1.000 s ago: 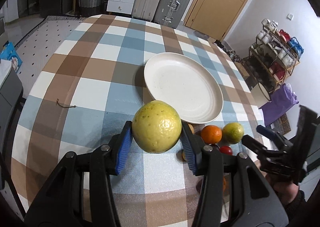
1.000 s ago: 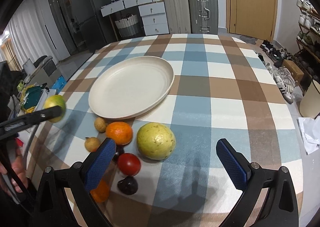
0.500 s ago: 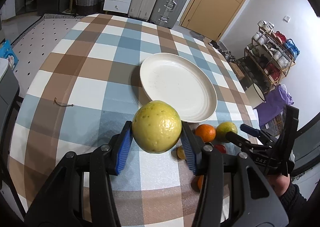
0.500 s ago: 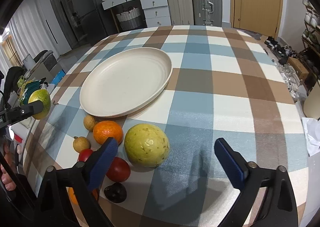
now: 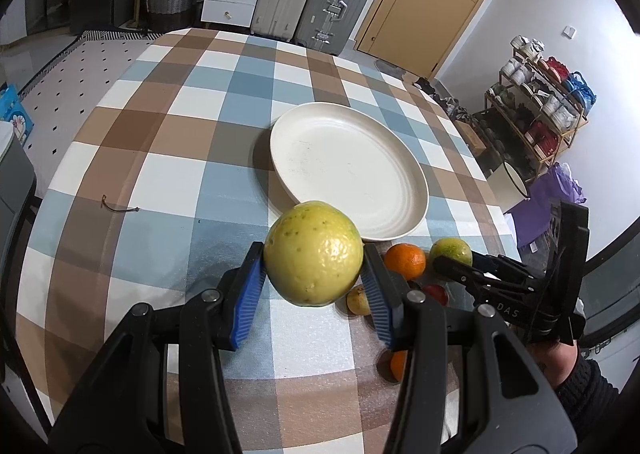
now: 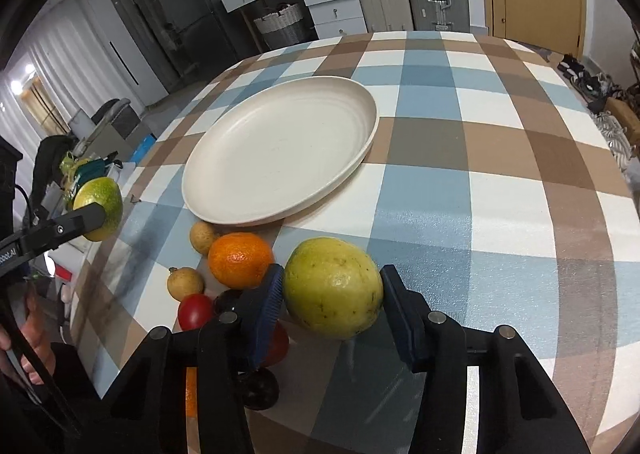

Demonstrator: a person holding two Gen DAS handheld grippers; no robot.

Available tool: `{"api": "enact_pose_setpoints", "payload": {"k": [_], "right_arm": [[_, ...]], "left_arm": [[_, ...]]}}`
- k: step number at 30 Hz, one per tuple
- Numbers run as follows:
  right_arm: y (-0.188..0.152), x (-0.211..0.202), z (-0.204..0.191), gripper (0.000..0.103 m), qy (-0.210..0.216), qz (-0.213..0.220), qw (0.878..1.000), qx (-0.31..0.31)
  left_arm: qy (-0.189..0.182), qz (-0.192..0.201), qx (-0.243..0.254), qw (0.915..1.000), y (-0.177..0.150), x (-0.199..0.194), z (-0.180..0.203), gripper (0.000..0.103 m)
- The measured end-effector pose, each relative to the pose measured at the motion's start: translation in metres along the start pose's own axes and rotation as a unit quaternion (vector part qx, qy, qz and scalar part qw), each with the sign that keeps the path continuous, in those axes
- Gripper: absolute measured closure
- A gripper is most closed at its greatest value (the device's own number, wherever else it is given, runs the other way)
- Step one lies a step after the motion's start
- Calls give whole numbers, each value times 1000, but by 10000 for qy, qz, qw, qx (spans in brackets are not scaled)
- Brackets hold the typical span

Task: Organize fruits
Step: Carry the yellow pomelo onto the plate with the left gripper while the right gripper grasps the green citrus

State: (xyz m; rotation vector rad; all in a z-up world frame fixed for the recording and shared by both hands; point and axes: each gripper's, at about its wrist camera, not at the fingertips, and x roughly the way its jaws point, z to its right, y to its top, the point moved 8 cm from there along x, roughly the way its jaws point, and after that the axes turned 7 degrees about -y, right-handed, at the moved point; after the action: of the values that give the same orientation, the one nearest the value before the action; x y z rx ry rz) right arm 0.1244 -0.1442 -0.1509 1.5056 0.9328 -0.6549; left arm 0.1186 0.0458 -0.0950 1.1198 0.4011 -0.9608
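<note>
The first yellow-green fruit (image 5: 314, 253) is clamped between the blue pads of the left gripper (image 5: 314, 278), held above the checked tablecloth (image 5: 160, 174) near the white plate (image 5: 348, 166). The fruit is nearly round; no long axis can be told. The right gripper (image 6: 332, 306) has its jaws closed against both sides of a second yellow-green fruit (image 6: 334, 288), which rests on the cloth beside an orange (image 6: 240, 260) and smaller fruits (image 6: 185, 283).
</note>
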Motion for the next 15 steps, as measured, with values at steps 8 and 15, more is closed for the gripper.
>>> {"api": "enact_pose_setpoints", "payload": {"k": [8,15], "right_arm": [[10,-23,-2,54,34,390,9992,106],[30,-48,-8,54,131,870,9961,80]], "left_arm": [[142,108,296,9994,5,-6,9,58],[65,124,551,9984,25,-4,27,58]]}}
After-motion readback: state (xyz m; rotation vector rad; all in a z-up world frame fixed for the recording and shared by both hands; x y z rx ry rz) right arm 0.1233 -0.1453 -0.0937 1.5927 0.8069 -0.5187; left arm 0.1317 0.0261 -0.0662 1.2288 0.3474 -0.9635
